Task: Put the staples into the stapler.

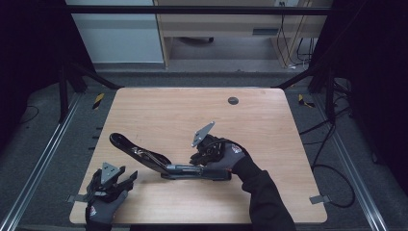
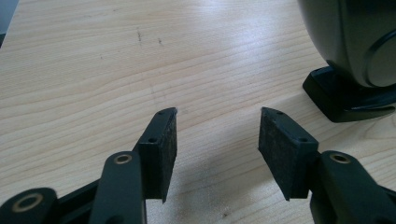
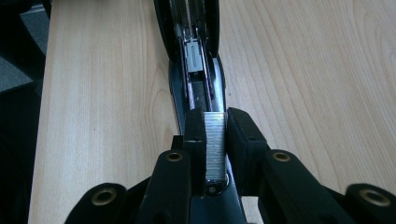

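Note:
A black stapler (image 1: 144,156) lies flipped wide open on the wooden table (image 1: 192,110), its lid stretched toward the left and its base toward the right. In the right gripper view its staple channel (image 3: 196,70) runs away from me. My right gripper (image 3: 215,114) is shut on a silver strip of staples (image 3: 215,140), held right over the near end of that channel; in the high view this gripper (image 1: 197,161) sits at the stapler's base. My left gripper (image 1: 129,180) rests near the front left corner, open (image 2: 219,112) with nothing between its pads, beside the stapler's rounded lid end (image 2: 355,46).
A small dark round grommet (image 1: 233,100) sits in the far part of the tabletop. Metal rails run along both sides of the table, with cables (image 1: 332,168) on the floor at the right. Bare wood lies beyond the stapler.

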The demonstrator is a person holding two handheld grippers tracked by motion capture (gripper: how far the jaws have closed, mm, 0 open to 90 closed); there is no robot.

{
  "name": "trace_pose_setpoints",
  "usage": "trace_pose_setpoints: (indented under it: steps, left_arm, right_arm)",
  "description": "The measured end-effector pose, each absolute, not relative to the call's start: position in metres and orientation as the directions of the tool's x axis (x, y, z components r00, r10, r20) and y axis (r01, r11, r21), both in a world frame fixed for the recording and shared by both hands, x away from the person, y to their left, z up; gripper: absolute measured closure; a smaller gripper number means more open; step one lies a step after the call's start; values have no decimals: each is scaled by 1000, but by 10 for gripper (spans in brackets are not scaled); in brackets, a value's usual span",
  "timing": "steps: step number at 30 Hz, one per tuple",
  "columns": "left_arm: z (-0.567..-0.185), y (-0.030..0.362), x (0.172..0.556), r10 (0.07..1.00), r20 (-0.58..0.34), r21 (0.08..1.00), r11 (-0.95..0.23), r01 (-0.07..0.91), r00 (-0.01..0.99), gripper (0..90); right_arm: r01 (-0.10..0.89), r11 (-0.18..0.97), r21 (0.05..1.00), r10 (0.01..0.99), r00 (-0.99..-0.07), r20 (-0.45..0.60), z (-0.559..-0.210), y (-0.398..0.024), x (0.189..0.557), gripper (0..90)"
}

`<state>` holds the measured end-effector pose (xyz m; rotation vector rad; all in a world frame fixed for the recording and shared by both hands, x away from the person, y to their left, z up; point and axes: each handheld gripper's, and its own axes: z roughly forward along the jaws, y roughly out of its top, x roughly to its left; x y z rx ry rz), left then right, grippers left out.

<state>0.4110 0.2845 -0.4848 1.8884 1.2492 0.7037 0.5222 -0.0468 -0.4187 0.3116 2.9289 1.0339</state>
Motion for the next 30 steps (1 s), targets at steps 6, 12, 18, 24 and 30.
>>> trace_pose_setpoints:
  steps: [6,12,18,24,30]
  left_arm:
    - [-485,285,411,929,37,824,-237,514,369,466]
    - [-484,286,411,929,37,826,-236,512,369,465]
    - [-485,285,411,929,38,825,-237,514,368,466]
    - [-485,285,411,929,36,825,-235,513,368,466]
    - [-485,285,411,929,38,825,-237,513,368,466]
  right_arm:
    - [172,774,609,178,-983,51,-423,-44,523,782]
    - [166,780,603,167,-984,55,-426,-40,524,783]
    - [165,788,593,165,-985,55,-428,-40,525,782]
    - [158,793,588,155,-986,55,-430,-40,526,783]
    - [152,799,582,148,-987,53,-432,-41,526,783]
